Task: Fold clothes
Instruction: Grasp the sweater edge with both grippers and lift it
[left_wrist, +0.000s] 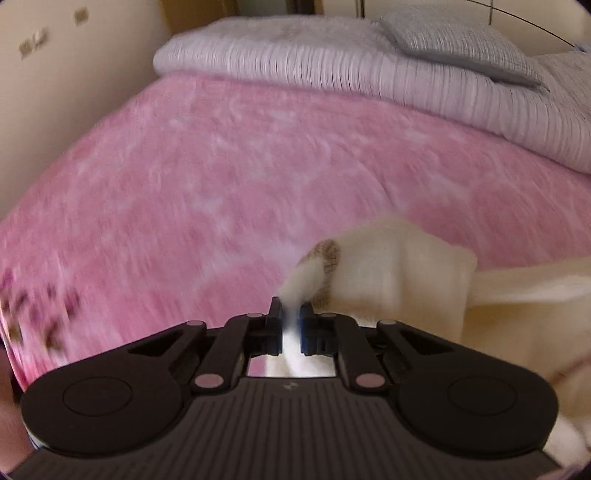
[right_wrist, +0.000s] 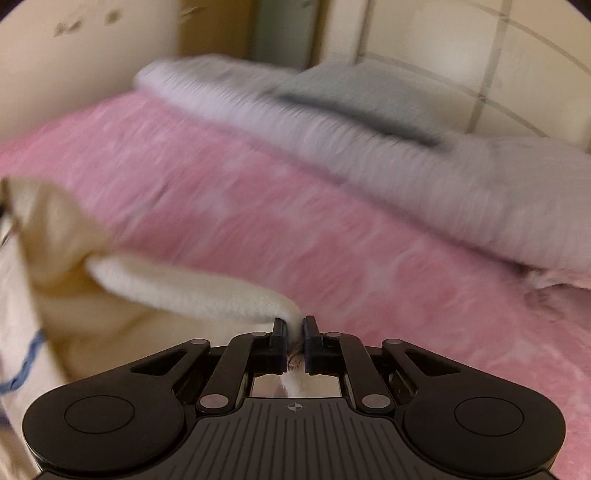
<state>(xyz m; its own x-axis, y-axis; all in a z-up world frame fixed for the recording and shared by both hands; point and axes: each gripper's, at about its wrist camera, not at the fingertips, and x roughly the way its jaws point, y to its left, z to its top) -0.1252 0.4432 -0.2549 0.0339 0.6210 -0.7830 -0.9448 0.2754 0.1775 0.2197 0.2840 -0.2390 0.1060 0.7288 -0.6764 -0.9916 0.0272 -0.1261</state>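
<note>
Plainly, both black two-finger tongs pinch the same cream-white soft knit garment (left_wrist: 399, 273), which hangs lifted above a bed spread with a fuzzy pink blanket (left_wrist: 207, 177). The left tongs (left_wrist: 291, 314) are closed narrow on a bunched fold of the cloth, with the rest of it draping off to the right in that view. The right tongs (right_wrist: 294, 326) are likewise clamped tight on a rolled edge of the garment, whose body sags away to the left, where a blue stitched line shows on the fabric. At the far end of the bed lie a folded lilac ribbed quilt (left_wrist: 332, 70) and a grey textured pillow (left_wrist: 458, 40). Both views are blurred.
</note>
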